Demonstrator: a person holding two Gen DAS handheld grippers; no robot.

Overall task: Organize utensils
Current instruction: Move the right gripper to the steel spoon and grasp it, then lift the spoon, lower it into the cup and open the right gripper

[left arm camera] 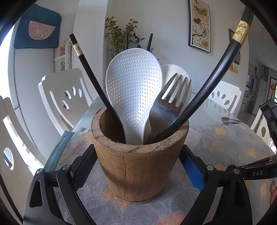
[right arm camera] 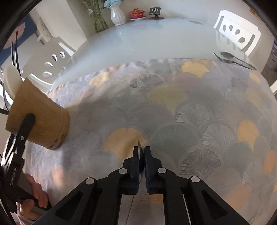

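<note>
A brown wooden cup stands on the patterned cloth, and my left gripper is shut on it, one pad on each side. In the cup stand two black chopsticks, a white dotted rice paddle, a second white spoon and a metal fork. In the right wrist view the cup is at the left with a left finger on its wall. My right gripper points down at the cloth, shut on a thin flat metal utensil seen edge-on; its kind is unclear.
The fan-patterned cloth covers the near part of a white glass table. A spoon and other utensils lie at its far right. Vases, a red lidded bowl and white chairs ring the table. A hand is at lower left.
</note>
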